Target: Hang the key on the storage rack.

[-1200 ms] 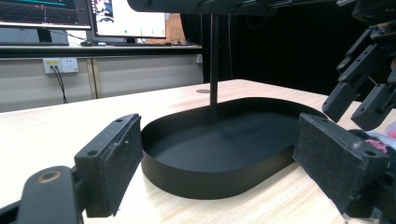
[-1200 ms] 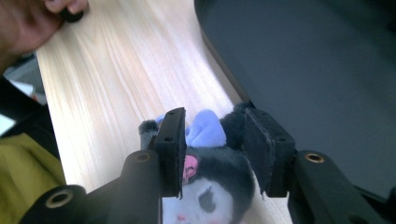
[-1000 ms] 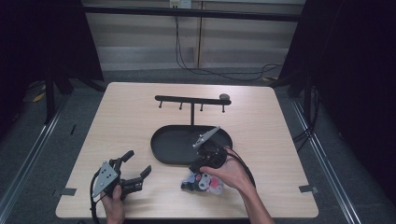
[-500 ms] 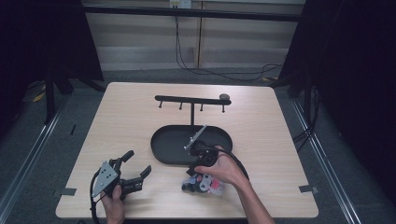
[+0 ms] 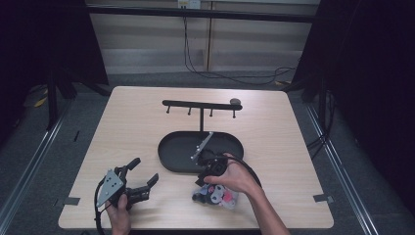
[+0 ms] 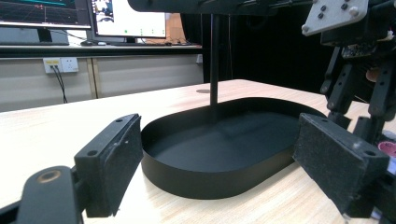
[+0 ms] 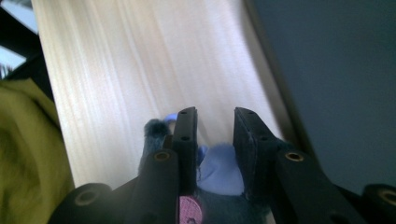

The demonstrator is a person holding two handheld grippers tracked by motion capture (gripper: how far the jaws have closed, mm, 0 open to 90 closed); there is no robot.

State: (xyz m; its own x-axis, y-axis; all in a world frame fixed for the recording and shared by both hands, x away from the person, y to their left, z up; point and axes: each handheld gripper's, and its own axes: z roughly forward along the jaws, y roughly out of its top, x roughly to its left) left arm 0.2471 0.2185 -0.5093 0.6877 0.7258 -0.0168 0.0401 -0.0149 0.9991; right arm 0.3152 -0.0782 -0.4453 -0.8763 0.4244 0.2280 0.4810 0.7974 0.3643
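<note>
High view: left gripper [image 5: 142, 177] near the table's [image 5: 127, 127] front edge, jaws wide apart, holding nothing. Right gripper [image 5: 204, 180] points down over a small plush toy [image 5: 215, 196] (blue, pink bits) just before the black oval tray [image 5: 169, 152].

Left gripper view: tray with upright post between the parted jaws.

Right gripper view: jaws narrowly apart, blue plush between them; grip uncertain.

Small plush toy [image 5: 215, 195] lies beside black tray [image 5: 169, 156].

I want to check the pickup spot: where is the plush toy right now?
In the high view the plush toy lies near the table's front edge, just in front of the black oval tray, under the right tongs.
</note>
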